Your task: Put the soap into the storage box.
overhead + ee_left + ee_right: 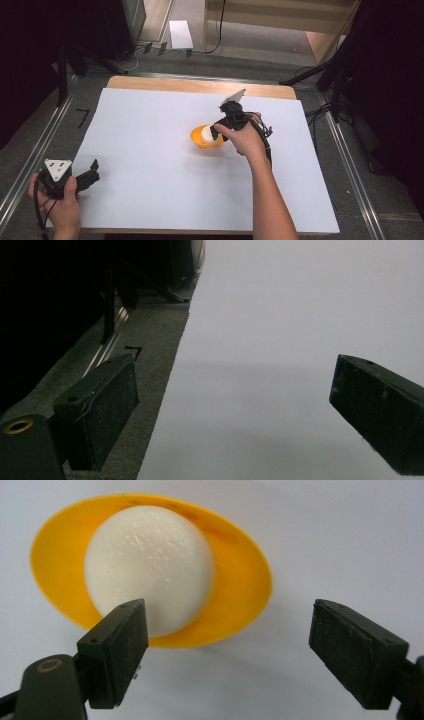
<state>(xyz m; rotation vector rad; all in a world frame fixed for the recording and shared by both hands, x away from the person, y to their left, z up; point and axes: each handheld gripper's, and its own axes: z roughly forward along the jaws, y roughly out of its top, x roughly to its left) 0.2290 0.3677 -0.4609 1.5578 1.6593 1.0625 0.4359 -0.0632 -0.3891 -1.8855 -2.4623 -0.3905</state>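
Yellow bowl (pixel 240 580) holds a white ball (pixel 150 565); right tongs (pixel 227 650) and left tongs (pixel 235 415) gape empty.

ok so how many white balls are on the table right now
1. The white ball sits inside the yellow bowl near the middle of the white sheet, just ahead of the open right gripper. The bowl could hide something smaller beneath the ball.

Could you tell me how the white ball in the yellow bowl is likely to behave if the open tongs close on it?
The white ball looks smooth and round, so it may slip or roll out of the right tongs. Its pitted surface hints at light foam, probably easy to lift. The shallow yellow bowl might slide on the white sheet if nudged.
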